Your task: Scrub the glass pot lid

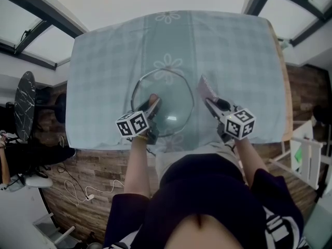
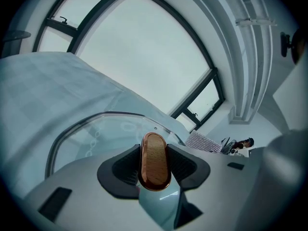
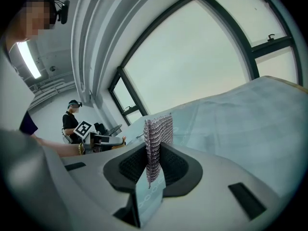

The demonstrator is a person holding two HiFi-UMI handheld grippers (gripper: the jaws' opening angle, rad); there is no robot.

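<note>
Checked cloth covers the desk (image 1: 104, 61). Near its front edge sits the glass pot lid (image 1: 176, 95), with the left claw (image 1: 152, 105) clamped on its wooden knob (image 2: 155, 162). The right claw (image 1: 211, 104) pinches a mesh scrubber (image 3: 158, 134), just beside the lid's right rim, apart. Judged: grips set, scrubbing not yet under way.

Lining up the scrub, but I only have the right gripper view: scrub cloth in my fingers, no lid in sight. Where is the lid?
Observer: The head view shows the glass pot lid over the checked tablecloth, just left of the right gripper.
Operator: Is anything steadying it?
Observer: Yes, the left gripper is shut on its wooden knob.
Operator: Is my cloth over the glass?
Observer: Not yet. From the head view the scrub cloth is just outside the rim.
</note>
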